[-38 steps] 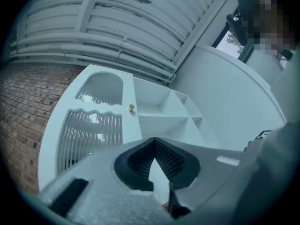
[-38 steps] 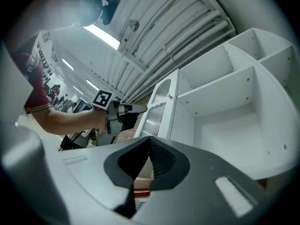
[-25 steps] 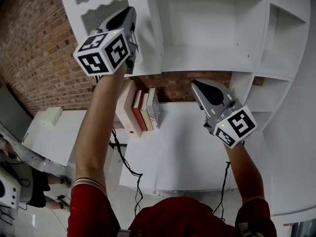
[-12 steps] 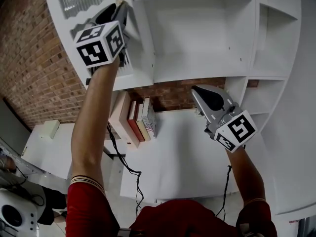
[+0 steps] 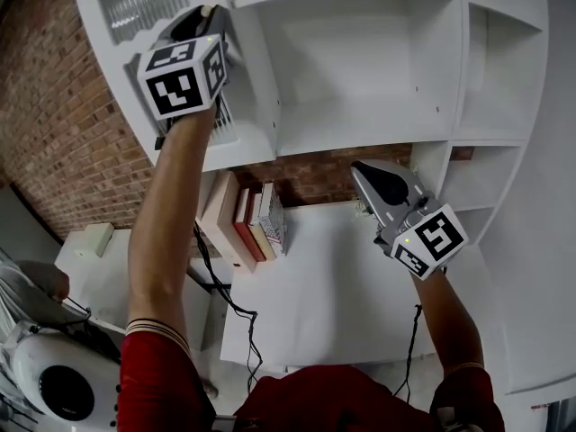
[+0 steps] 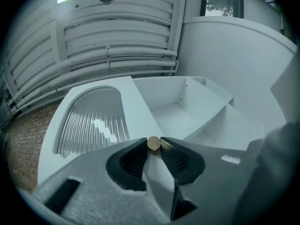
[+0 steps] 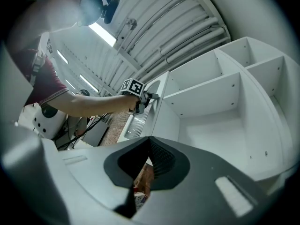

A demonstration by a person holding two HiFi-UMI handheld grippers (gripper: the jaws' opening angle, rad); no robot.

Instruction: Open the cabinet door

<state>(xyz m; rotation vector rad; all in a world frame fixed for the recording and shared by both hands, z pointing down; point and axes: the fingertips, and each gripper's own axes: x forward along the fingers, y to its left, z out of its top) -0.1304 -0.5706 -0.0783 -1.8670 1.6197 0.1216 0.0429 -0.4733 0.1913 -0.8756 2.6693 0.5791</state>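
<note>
On the left, we hold our left gripper (image 5: 209,14) up at the white cabinet door (image 5: 250,79), jaws clamped on its small brass knob (image 6: 153,143) beside the ribbed glass pane (image 6: 93,121). The door stands angled out from the open shelves (image 5: 360,61). To the right and nearer, our right gripper (image 5: 382,180) has its jaws pressed together on nothing.

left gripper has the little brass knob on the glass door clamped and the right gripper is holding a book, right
Not quite. The right gripper holds nothing: the right gripper view shows its jaws shut together and empty. The left gripper does have the brass knob on the glass door clamped.
</note>
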